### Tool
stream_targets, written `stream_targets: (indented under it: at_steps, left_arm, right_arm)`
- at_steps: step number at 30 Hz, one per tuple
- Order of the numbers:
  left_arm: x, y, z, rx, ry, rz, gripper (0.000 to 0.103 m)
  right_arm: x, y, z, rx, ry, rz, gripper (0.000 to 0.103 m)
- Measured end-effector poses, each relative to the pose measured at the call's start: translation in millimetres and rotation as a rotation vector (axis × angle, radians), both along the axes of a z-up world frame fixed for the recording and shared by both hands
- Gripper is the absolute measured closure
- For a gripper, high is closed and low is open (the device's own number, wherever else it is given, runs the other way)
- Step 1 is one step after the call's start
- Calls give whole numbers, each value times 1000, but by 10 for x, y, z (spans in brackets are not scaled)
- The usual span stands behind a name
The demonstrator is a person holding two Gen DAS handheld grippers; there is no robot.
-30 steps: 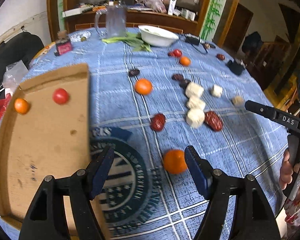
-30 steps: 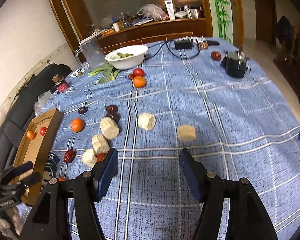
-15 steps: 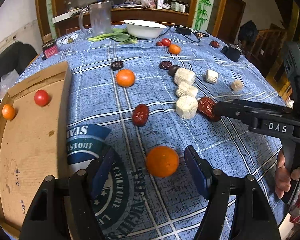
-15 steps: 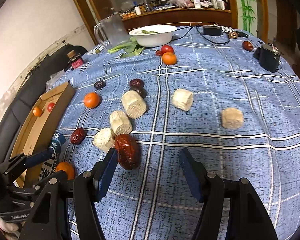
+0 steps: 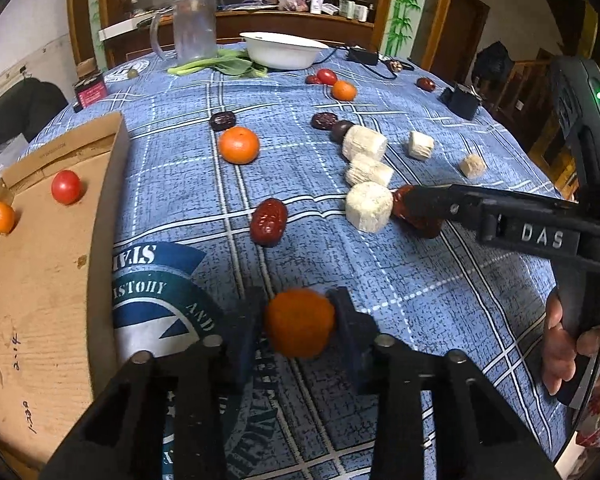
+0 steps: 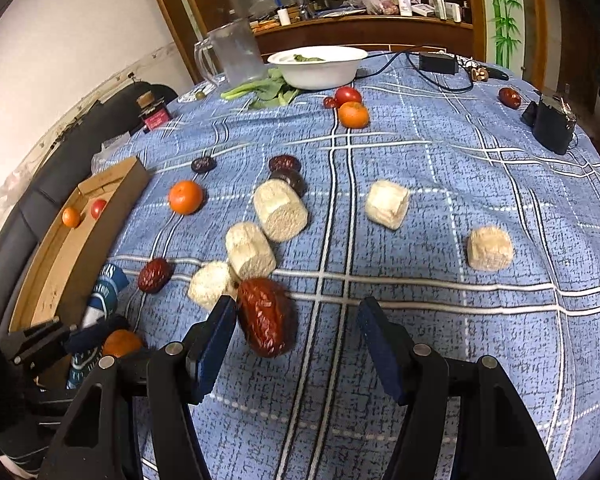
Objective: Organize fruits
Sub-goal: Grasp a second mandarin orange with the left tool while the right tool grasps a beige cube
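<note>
Early days: 2 fruits boxed, most still loose on the cloth.

Nearest me, my left gripper (image 5: pixel 299 330) has its pads pressed on both sides of a mandarin (image 5: pixel 299 327), gripping it right by the cardboard box (image 5: pixel 40 320). My right gripper (image 6: pixel 296 344) is wide open w/ a big red date (image 6: pixel 265 317) between the pads, nothing squeezed yet. Box holds just one small orange (image 5: pixel 2 217) & one cherry tomato (image 5: pixel 66 187) at its far end. Further out, still to sort: another date (image 5: pixel 269 222), a second mandarin (image 5: pixel 239 145), dark dates, a third orange + tomatoes by the white bowl (image 5: pixel 283 50), which has greens in it. Pale cylinder chunks (image 6: pixel 280 210) lie scattered mid-table; can't tell what they are.
</note>
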State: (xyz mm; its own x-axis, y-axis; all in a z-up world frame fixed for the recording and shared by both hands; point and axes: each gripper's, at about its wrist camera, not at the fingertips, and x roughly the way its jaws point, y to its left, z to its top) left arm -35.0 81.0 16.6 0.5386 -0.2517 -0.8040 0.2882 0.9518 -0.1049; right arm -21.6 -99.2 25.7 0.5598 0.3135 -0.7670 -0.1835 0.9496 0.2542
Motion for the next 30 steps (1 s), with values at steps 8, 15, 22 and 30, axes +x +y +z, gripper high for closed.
stream_targets:
  at_steps: [8, 15, 22, 30]
  left_arm:
    - [8, -4, 0, -3, 2, 2, 71]
    - [12, 9, -2, -9, 4, 3, 70]
    - [6, -32, -2, 13, 0, 3, 70]
    - [-11, -14, 16, 13, -11, 19, 73]
  right_arm:
    - [164, -492, 175, 73, -47, -173, 36]
    - [570, -481, 206, -68, -50, -167, 36]
    - [728, -282, -44, -179, 5, -157, 41]
    - [651, -185, -13, -227, -17, -156, 74]
